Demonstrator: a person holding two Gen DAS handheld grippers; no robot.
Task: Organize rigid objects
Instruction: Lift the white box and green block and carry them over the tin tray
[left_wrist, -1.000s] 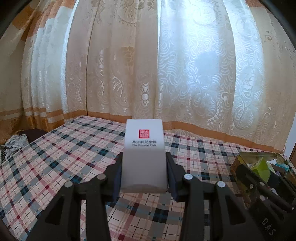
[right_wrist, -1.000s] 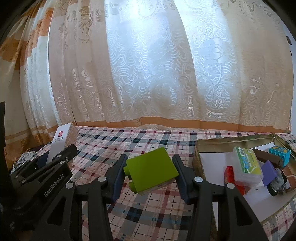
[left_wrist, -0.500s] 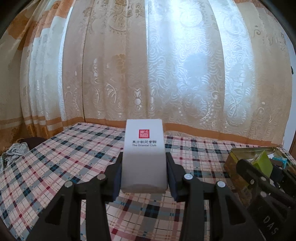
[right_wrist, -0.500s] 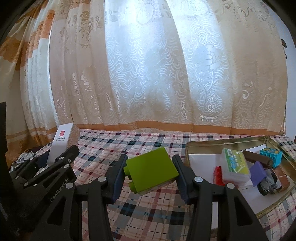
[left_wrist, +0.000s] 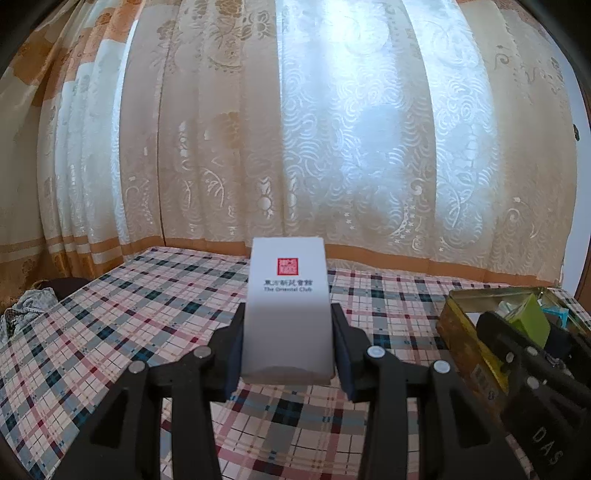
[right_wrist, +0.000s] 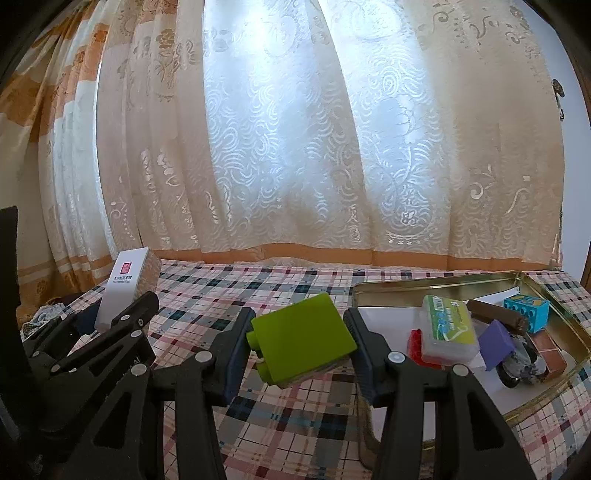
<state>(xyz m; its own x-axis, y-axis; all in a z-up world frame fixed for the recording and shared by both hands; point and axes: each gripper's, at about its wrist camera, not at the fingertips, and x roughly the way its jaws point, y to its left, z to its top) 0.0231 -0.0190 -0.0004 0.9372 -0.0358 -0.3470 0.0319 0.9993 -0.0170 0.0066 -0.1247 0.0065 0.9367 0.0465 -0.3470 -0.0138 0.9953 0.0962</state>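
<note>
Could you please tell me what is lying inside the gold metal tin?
The gold metal tin holds a green-topped plastic case, red brick, purple block, turquoise brick and brown cylinder; whatever lies beneath them is hidden.

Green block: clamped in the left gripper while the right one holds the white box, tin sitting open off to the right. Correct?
Grippers are swapped. The right wrist view shows the green block clamped in the right gripper; the left wrist view shows the white box held in the left gripper. The rest stands: the tin sits open off to the right.
</note>
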